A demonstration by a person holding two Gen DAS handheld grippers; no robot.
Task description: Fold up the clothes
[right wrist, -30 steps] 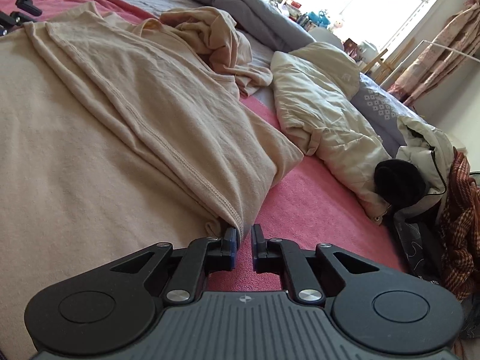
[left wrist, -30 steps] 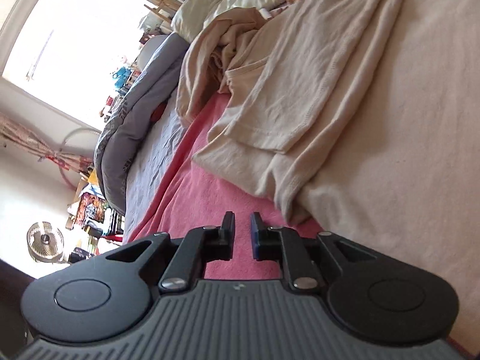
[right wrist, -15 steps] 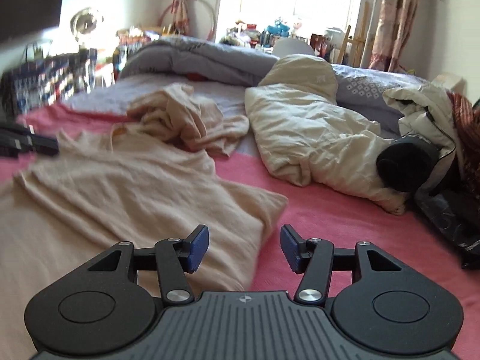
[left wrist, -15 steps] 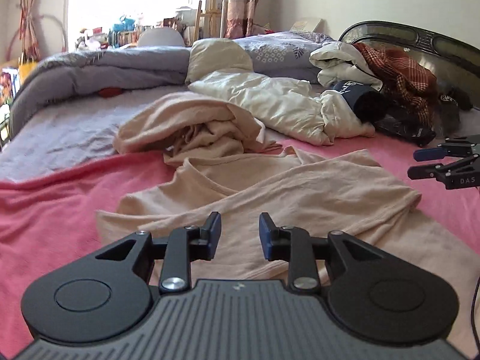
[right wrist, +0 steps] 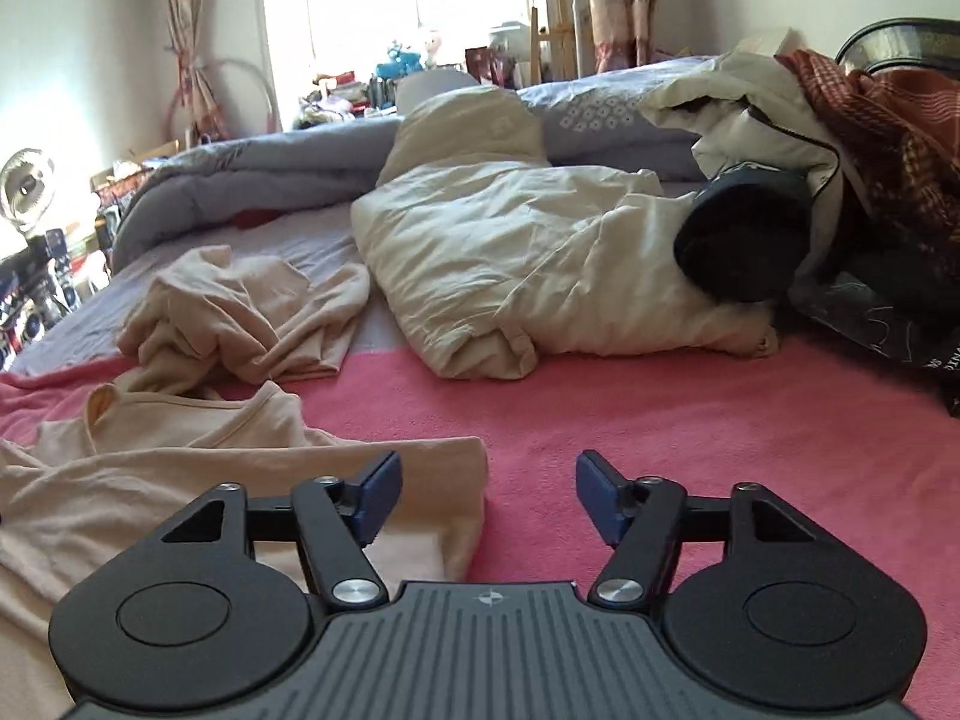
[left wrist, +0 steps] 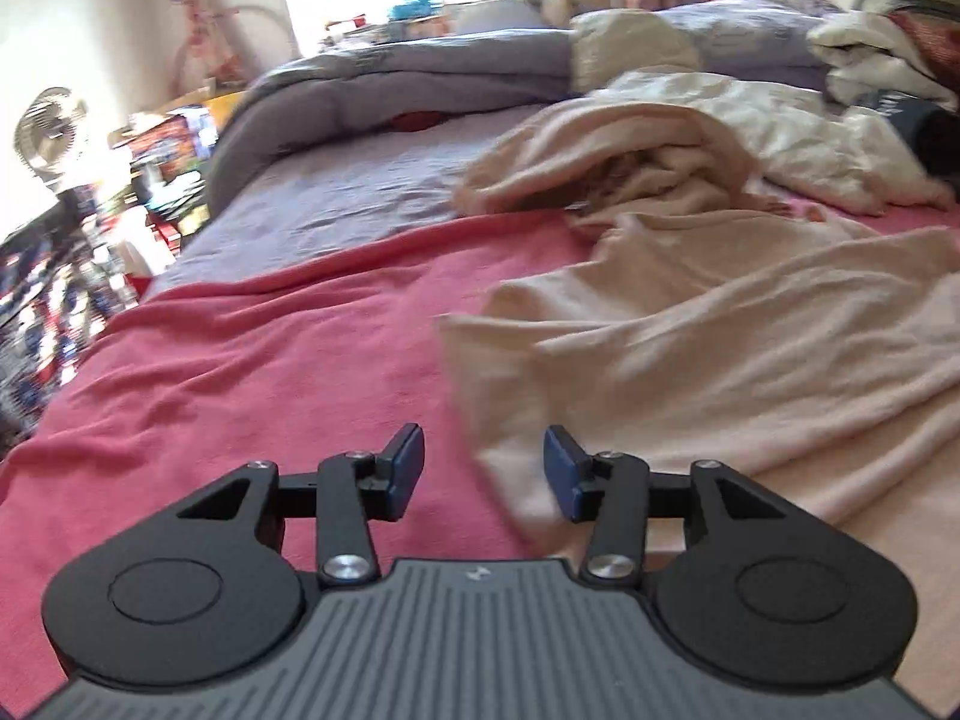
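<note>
Beige shirt [right wrist: 180, 480] lay partly folded on pink blanket [right wrist: 660, 420], side flap turned in; left gripper [left wrist: 483, 474] at its 9 o'clock edge, right gripper [right wrist: 487, 495] at 3 o'clock, both jaws wide, empty; mid-fold likely; next fold needs edge pinched

The right claw [right wrist: 486, 495] hung with its jaws spread wide over the pink blanket [right wrist: 690, 420], empty. A beige shirt [right wrist: 180, 480] lay flat beneath its left finger, a crumpled beige garment [right wrist: 240, 318] and cream duvet [right wrist: 528, 276] farther up the bed.

Left gripper [left wrist: 483, 468] is held level, jaws spread wide, nothing gripped. Right gripper [right wrist: 487, 495] is likewise held level, wide apart, empty.
</note>
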